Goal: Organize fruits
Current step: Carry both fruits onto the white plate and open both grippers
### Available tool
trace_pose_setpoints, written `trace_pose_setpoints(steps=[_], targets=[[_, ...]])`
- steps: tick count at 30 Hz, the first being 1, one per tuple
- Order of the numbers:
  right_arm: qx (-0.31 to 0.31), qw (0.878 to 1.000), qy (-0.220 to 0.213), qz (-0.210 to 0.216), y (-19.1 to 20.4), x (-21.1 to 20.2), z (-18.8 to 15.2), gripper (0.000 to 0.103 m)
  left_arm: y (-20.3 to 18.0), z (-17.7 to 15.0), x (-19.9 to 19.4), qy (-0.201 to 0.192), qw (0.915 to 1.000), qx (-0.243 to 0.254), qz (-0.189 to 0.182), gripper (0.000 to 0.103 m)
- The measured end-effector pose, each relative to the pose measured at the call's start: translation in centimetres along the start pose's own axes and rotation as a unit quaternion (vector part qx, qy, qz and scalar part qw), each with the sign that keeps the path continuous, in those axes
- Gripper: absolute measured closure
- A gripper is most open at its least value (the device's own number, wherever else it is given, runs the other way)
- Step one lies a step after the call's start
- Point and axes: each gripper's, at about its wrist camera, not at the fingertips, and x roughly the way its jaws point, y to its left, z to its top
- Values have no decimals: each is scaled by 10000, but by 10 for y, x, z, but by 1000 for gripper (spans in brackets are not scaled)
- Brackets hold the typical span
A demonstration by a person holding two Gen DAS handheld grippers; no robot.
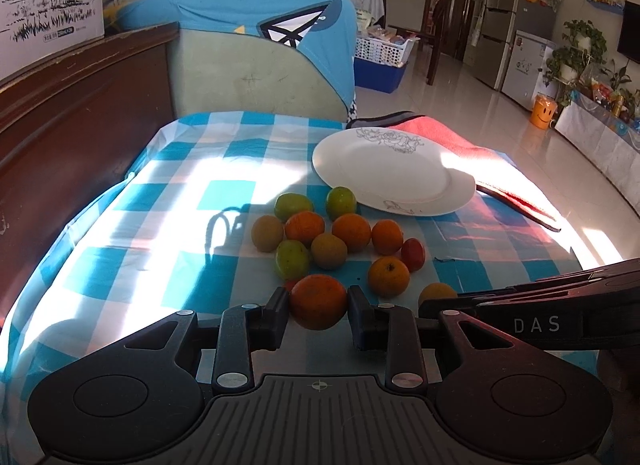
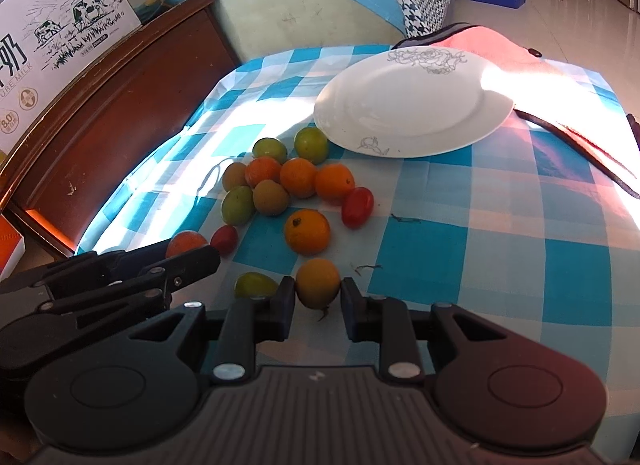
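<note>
Your left gripper point(image 1: 318, 307) pinches an orange point(image 1: 318, 301), round and deep orange. Your right gripper point(image 2: 318, 292) clamps a yellowish fruit point(image 2: 318, 283), small, dull-skinned.

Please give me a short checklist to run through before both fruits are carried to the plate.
1. Left tongs closed on the round orange fruit: ok.
2. Right tongs closed on the small yellow-orange fruit: ok.
3. White round plate with grey flower print bare: ok.
4. Loose pile of fruits lies between the tongs and the plate: not ok.
5. Held fruits lifted off the blue checked tablecloth: cannot tell.
</note>
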Motion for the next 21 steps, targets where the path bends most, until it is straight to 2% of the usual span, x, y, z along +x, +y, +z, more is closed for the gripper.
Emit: trace_pose_setpoints(steps=[6,10,21], targets=[[-184,9997,-82,126,-7,-14,21,78,-9,20,4,3,9998,193,-107,75],[-417,9990,-147,65,-14,-19,38,78,-15,34,9,17,9990,285,-330,75],[-74,9998,-147,-98,-49,-5,76,78,-31,71,48,28,9966,538,-631,75]])
